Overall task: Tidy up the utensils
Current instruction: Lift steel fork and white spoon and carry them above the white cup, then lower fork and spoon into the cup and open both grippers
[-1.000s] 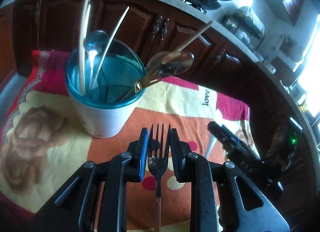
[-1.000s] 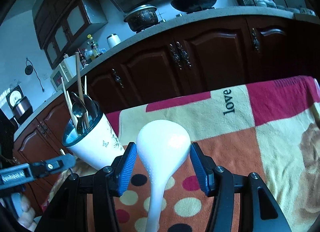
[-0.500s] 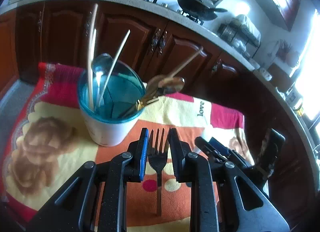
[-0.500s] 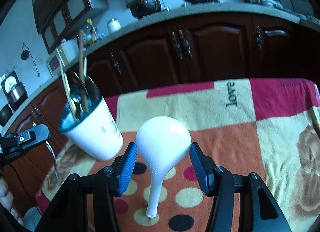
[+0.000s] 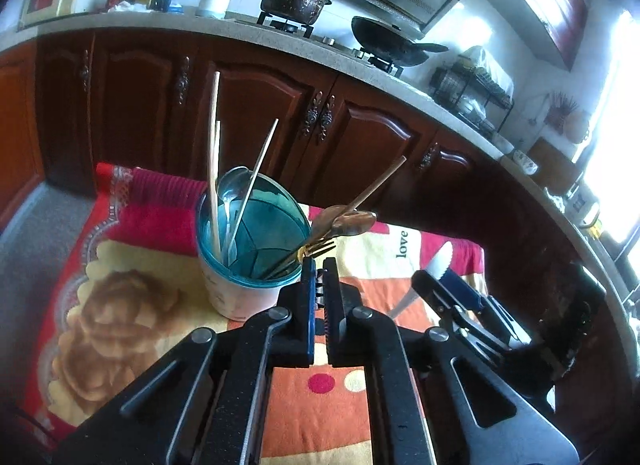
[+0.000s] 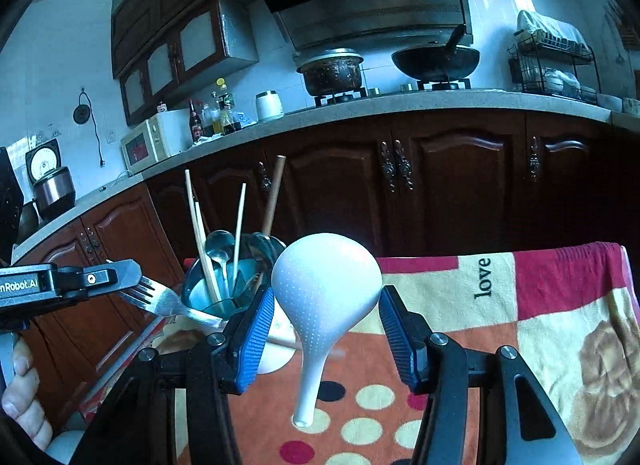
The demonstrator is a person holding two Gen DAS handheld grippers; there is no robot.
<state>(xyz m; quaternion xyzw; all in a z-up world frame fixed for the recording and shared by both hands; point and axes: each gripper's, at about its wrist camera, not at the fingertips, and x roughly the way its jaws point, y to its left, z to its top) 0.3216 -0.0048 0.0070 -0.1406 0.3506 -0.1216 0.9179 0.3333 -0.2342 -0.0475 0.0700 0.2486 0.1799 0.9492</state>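
In the right wrist view, the fork handle's far end and the lower half of the cup sit behind the right gripper's left finger and the white rice paddle. Your left hand is clipped by the lower-left edge, and the lettering on the left gripper is cut at the left edge. In the left wrist view you get only a sliver of fork in the slit of the clamped pads, handle out of sight, and the paddle shows just a tip at right centre, the rest behind the right gripper.
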